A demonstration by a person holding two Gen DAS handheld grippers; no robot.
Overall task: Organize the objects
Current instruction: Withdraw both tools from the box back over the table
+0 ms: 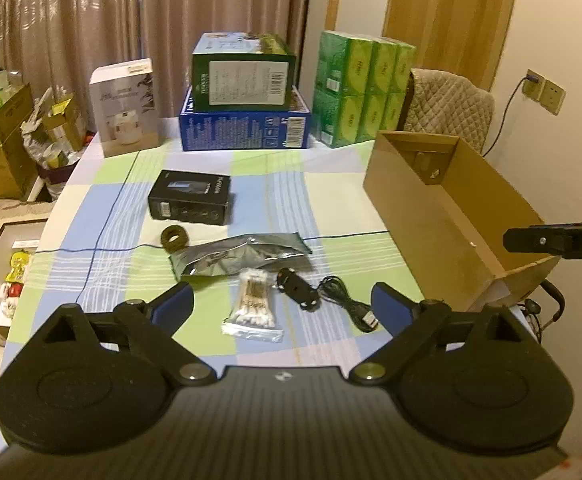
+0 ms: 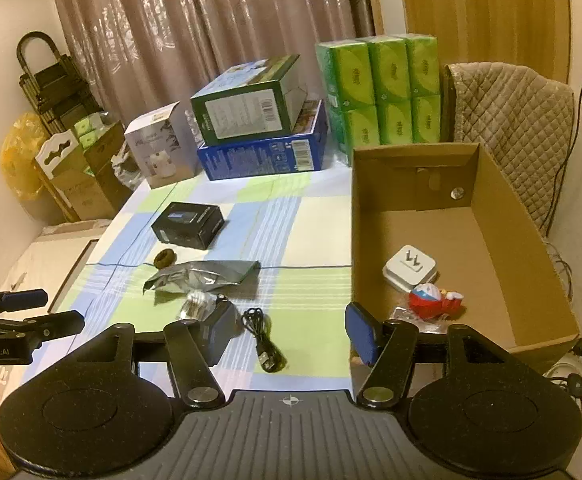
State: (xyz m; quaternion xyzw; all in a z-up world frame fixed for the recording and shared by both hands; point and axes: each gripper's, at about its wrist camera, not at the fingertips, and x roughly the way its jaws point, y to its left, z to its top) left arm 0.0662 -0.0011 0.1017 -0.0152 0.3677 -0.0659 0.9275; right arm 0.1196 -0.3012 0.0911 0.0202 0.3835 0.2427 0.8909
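Between placements: both tongs, left [image 1: 281,300] and right [image 2: 289,330], hang spread and empty over the checked counter [image 1: 331,196]; next, a descent onto the clear cotton-swab packet [image 1: 253,306], bound for the brown cardboard box [image 2: 503,248].

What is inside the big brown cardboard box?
Inside the open brown cardboard box lie a white square plug adapter and a red, white and blue toy figure. The near corner of its floor is hidden behind the right gripper.
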